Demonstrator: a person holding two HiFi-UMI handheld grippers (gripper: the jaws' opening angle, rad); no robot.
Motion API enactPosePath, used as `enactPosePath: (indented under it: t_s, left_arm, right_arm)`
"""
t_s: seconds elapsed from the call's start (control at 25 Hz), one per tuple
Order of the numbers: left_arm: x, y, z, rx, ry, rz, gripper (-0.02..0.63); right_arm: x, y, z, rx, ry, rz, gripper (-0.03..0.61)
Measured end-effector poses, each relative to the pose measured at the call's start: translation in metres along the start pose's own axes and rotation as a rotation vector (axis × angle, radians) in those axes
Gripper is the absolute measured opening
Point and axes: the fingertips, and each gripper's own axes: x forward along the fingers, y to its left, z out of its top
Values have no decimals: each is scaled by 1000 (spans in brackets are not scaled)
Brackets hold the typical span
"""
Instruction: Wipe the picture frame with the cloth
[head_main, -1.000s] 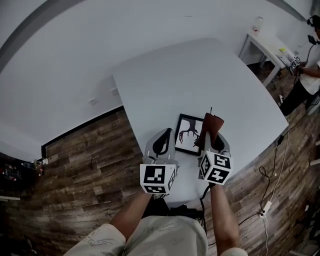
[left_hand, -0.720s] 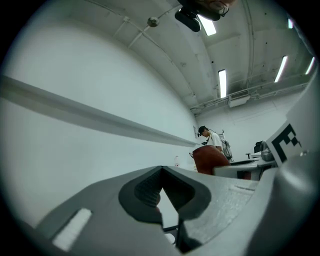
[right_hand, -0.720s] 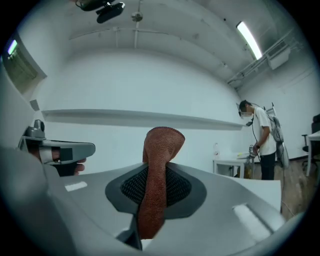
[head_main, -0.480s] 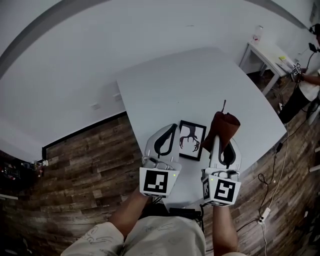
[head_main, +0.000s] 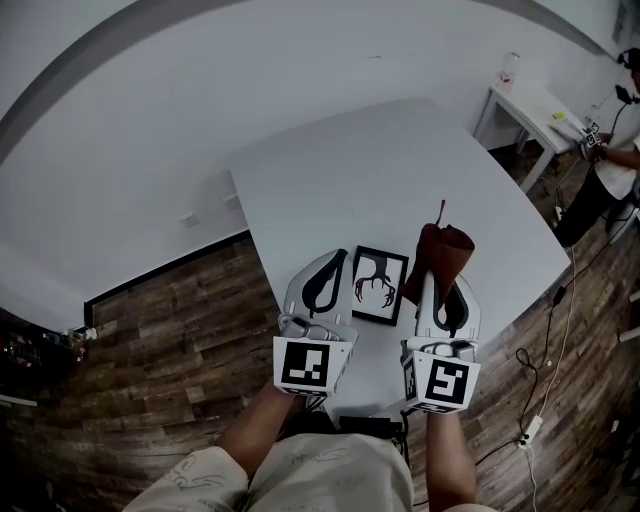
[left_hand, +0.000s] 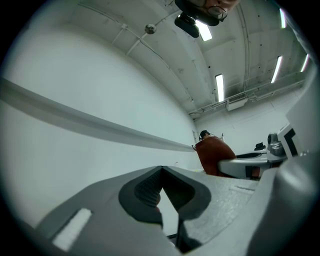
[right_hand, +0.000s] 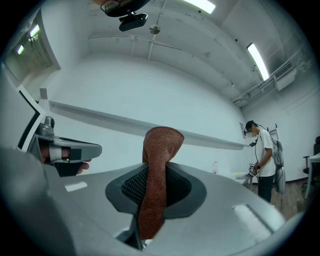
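A black picture frame (head_main: 379, 284) with a dark antler-like drawing on white lies flat near the white table's (head_main: 400, 170) front edge. My right gripper (head_main: 441, 276) is raised to the right of the frame and shut on a reddish-brown cloth (head_main: 440, 255), which sticks up from between the jaws; the same cloth (right_hand: 155, 185) fills the right gripper view. My left gripper (head_main: 327, 272) hovers just left of the frame, its jaws closed together with nothing held. Neither gripper view shows the frame.
A wood floor surrounds the table. At the far right stands a second white table (head_main: 535, 100) with a bottle (head_main: 509, 66) on it, beside a person (head_main: 608, 170) in a white shirt. Cables (head_main: 548, 350) trail on the floor at the right.
Both grippers have lifted off the table and pulled back toward me; the right one carried the cloth up from the frame's right edge. The frame lies uncovered.
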Motion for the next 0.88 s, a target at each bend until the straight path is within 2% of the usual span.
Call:
enactPosePath:
  t_s: [0.36, 0.8, 0.88]
  left_arm:
    - [3, 5, 5, -14, -36, 19, 2]
    - [-2, 6, -2, -14, 18, 14, 2]
    - [-2, 7, -2, -11, 0, 14, 2]
  right_arm:
    - [2, -2, -6, 5, 18, -9, 89]
    - [1, -4, -8, 6, 30, -25, 89]
    - [1, -5, -9, 6, 32, -28, 89]
